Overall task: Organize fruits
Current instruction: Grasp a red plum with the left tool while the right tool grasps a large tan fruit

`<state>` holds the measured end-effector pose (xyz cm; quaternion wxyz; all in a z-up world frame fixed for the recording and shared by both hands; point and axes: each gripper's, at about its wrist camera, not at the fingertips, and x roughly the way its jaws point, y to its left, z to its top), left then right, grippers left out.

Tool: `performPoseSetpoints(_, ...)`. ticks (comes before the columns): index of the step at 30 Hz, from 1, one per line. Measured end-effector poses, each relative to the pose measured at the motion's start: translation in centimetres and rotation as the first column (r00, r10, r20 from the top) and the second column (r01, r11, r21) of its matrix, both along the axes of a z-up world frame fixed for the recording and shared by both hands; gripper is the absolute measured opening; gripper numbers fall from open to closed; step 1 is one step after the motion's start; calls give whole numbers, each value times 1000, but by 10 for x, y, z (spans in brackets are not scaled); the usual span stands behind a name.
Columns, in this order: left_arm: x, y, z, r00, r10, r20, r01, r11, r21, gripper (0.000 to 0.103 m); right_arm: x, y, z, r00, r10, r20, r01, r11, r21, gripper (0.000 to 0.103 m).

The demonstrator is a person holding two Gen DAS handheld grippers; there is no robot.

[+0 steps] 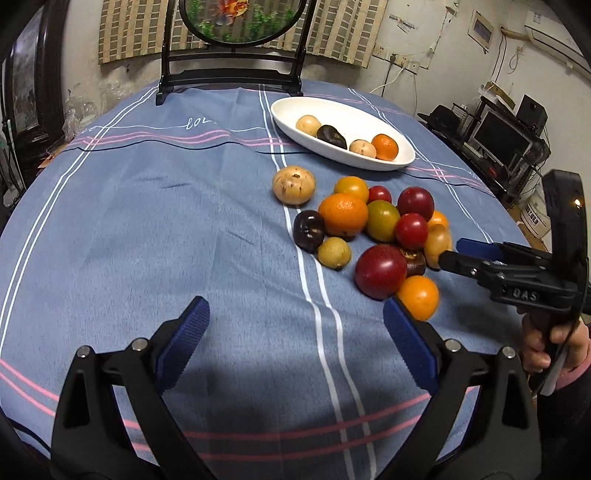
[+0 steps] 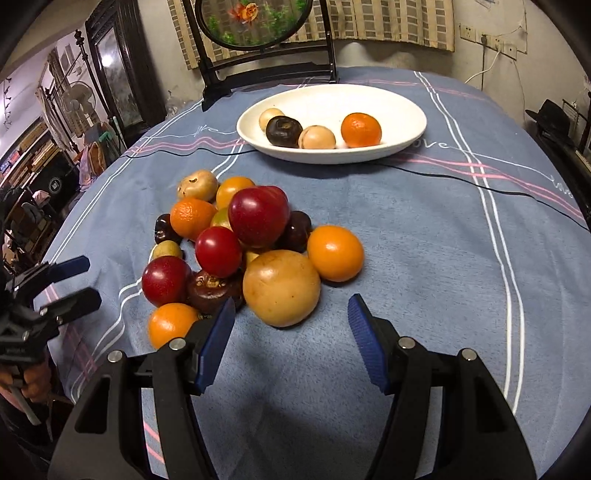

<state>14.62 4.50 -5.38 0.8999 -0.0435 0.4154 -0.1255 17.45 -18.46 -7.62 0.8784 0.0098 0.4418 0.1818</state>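
A pile of red, orange, tan and dark fruits (image 1: 373,229) lies on the blue tablecloth; it also shows in the right wrist view (image 2: 243,243). A white oval bowl (image 1: 400,160) at the back holds several fruits, among them an orange (image 2: 361,130) and a dark fruit (image 2: 283,131). My left gripper (image 1: 295,332) is open and empty, short of the pile. My right gripper (image 2: 291,321) is open and empty, its jaws just in front of a big tan fruit (image 2: 281,293). In the left wrist view the right gripper (image 1: 452,253) reaches the pile from the right.
A dark wooden stand with a round goldfish picture (image 1: 240,22) stands at the table's back edge. A lone tan fruit (image 1: 294,184) sits left of the pile. Shelves with a monitor (image 1: 502,142) stand beyond the table on the right.
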Motion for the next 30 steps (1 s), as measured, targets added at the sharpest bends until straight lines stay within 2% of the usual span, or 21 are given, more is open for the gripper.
performPoseSetpoints(13,-2,-7,5,999,-16,27,16,1000,17,96,11,3,-5,999,4,-36,-2,999,35,64)
performPoseSetpoints(20,-2,-5,5,999,-11,30,10,1000,25,96,15,5,-7,999,3,-49,-1,999,35,57)
performPoseSetpoints(25,-1,-6,7,999,-20,30,20,1000,19,96,17,4,-8,999,1,-55,2,999,40,55)
performPoseSetpoints(30,0,-18,7,998,-60,32,59,998,19,96,17,3,-8,998,4,-60,0,998,65,46)
